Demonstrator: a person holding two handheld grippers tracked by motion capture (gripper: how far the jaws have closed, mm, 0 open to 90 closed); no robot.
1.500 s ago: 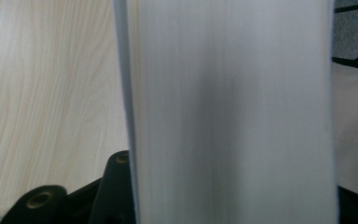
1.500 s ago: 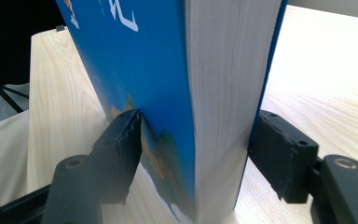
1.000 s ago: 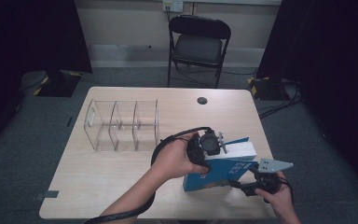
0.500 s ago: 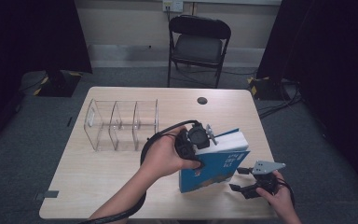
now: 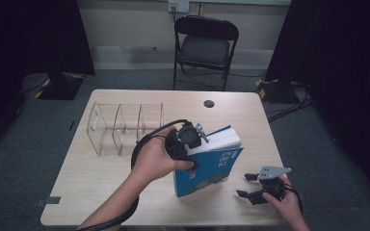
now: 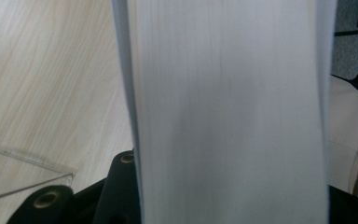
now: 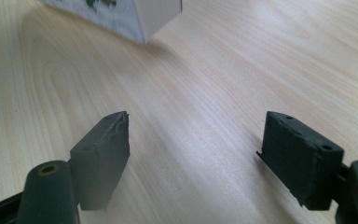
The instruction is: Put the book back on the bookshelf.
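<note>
A thick book (image 5: 212,166) with a blue cover and white page edges stands tilted on the wooden table (image 5: 91,192). My left gripper (image 5: 196,143) is shut on its upper left corner. In the left gripper view the white page block (image 6: 228,116) runs up between the black jaws of the left gripper (image 6: 228,205). My right gripper (image 5: 242,185) rests low near the table's front right, a little right of the book. Its jaws have just been opening. The right gripper (image 7: 196,144) stands open over bare wood with nothing between its pads, and the book's corner (image 7: 135,18) lies ahead of it.
A clear acrylic organizer (image 5: 125,127) with several compartments stands at the table's back left, and its edge shows in the left gripper view (image 6: 23,182). A small black disc (image 5: 209,103) lies near the far edge. A black folding chair (image 5: 204,43) stands behind the table.
The left hand has carried the book leftward and stood it more upright, away from the right gripper. The right gripper has stayed where it was, now apart from the book.
</note>
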